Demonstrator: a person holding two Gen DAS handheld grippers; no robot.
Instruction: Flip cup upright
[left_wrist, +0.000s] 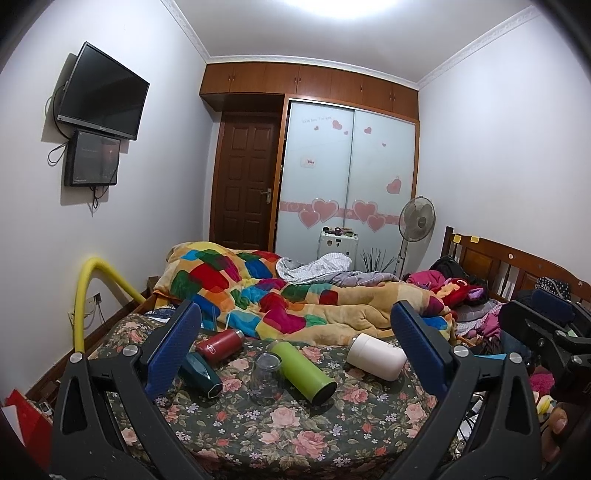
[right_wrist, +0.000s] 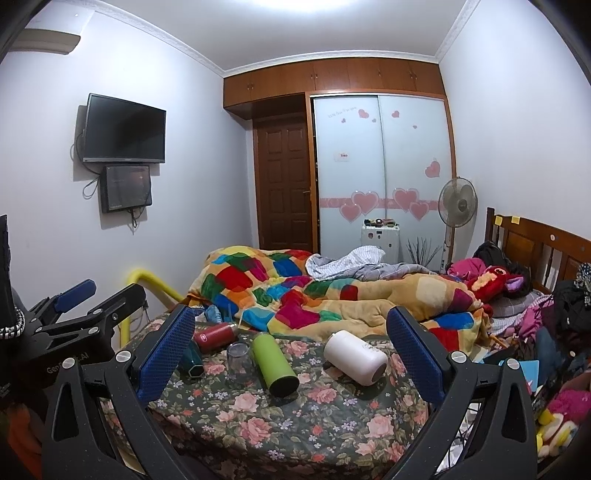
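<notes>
Clear cup (left_wrist: 264, 376) stands inverted beside green bottle (left_wrist: 303, 371), near bed edge.

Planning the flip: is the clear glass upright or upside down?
Upside down. The glass stands on the bedspread with its wider end down and narrower base up, left of the lying green bottle.

Clear glossy glass cup (left_wrist: 264, 373) between the left gripper's (left_wrist: 295, 349) fingers; smooth matt green bottle (left_wrist: 304, 371) beside it; floral cloth bedspread (left_wrist: 295, 435) beneath; finger pads (left_wrist: 173, 354) rough-textured blue
</notes>
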